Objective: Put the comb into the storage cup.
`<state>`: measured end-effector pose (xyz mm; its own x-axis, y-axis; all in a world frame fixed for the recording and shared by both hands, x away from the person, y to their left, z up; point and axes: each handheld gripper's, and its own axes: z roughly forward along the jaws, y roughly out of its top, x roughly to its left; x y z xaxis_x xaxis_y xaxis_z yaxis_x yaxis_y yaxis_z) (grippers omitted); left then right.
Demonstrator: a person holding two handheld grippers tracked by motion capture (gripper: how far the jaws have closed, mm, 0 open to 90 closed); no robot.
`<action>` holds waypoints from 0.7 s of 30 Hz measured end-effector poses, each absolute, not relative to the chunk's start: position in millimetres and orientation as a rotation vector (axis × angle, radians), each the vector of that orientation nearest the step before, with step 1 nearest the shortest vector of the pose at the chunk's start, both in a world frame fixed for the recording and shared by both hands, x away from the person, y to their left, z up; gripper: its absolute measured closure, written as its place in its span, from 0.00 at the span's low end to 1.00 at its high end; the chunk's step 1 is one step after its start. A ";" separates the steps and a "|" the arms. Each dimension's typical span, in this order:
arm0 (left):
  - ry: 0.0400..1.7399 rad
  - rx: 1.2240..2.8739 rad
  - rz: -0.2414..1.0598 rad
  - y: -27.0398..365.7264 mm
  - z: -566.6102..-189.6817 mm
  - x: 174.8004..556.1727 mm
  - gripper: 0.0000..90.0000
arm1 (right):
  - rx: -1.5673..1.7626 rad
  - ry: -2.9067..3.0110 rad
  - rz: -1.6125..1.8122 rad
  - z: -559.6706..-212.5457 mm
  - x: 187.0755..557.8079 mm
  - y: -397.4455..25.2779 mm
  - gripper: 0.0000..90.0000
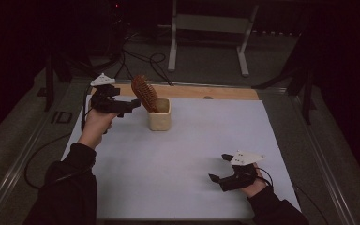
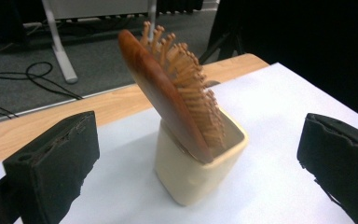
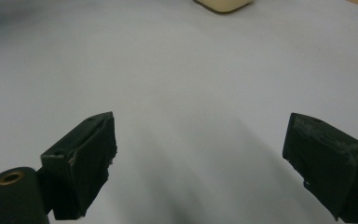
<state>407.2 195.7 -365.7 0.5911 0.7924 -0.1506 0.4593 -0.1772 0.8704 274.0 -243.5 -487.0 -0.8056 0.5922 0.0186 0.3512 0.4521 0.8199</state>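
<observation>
While leaning in cup | hairbrush | just ahead of spread left gripper

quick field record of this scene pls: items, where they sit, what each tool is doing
brush: wooden hairbrush standing tilted in the cup, bristle head up
cup: cream holder upright on the white sheet, near the far wooden table edge
left tool: open, raised beside the brush, not touching it
right tool: open, low over bare sheet at the near right, holding nothing
contact: brush rests only against the cup
</observation>
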 end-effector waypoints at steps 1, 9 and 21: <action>1.008 1.819 0.414 196.3 -366.1 404.7 0.00 | 0.815 2.431 1.284 -486.5 273.8 -244.1 0.11; 0.956 1.841 0.424 199.8 -373.7 384.9 0.00 | 0.819 2.419 1.281 -485.6 271.6 -247.8 0.11; 0.862 1.854 0.395 205.2 -389.0 350.7 0.00 | 0.832 2.415 1.275 -485.9 267.1 -251.0 0.11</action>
